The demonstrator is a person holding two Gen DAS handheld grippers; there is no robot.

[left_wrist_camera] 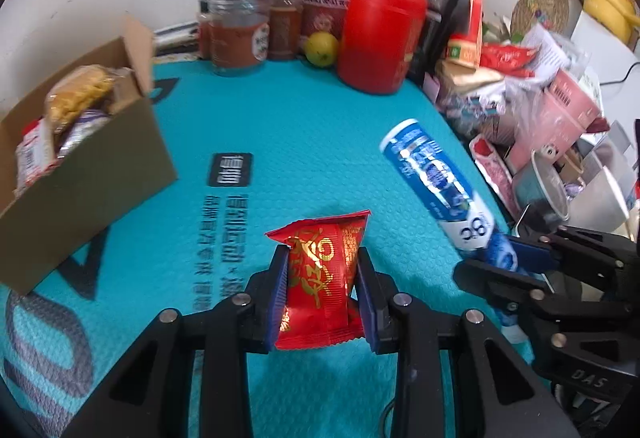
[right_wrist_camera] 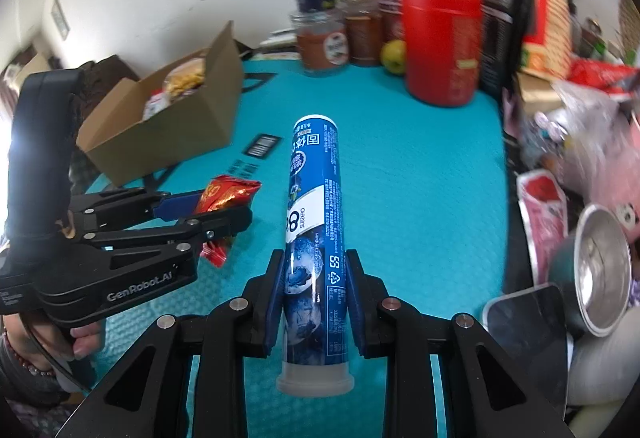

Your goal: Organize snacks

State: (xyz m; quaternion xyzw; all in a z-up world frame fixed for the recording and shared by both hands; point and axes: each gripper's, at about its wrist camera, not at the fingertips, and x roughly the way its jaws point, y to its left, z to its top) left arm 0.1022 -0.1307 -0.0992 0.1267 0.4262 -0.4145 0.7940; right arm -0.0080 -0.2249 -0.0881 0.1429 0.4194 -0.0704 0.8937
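Note:
A red snack packet (left_wrist_camera: 320, 278) with gold print is pinched between the blue pads of my left gripper (left_wrist_camera: 322, 258), low over the teal mat (left_wrist_camera: 300, 142). From the right wrist view the same red snack packet (right_wrist_camera: 226, 194) shows in the left gripper (right_wrist_camera: 236, 214), whose handle a hand grips. My right gripper (right_wrist_camera: 314, 262) is shut on a long blue tube (right_wrist_camera: 316, 214) that points away from the camera. In the left wrist view the blue tube (left_wrist_camera: 436, 178) slants up from the right gripper (left_wrist_camera: 516, 258). An open cardboard box (left_wrist_camera: 80, 158) with several snacks stands at the left.
Jars, a red canister (left_wrist_camera: 380, 38), a lemon (left_wrist_camera: 320, 48) and black pouches line the back wall. A heap of bags, a pink box and a metal cup (right_wrist_camera: 600, 270) crowds the right edge. The cardboard box (right_wrist_camera: 168, 118) sits left of the tube.

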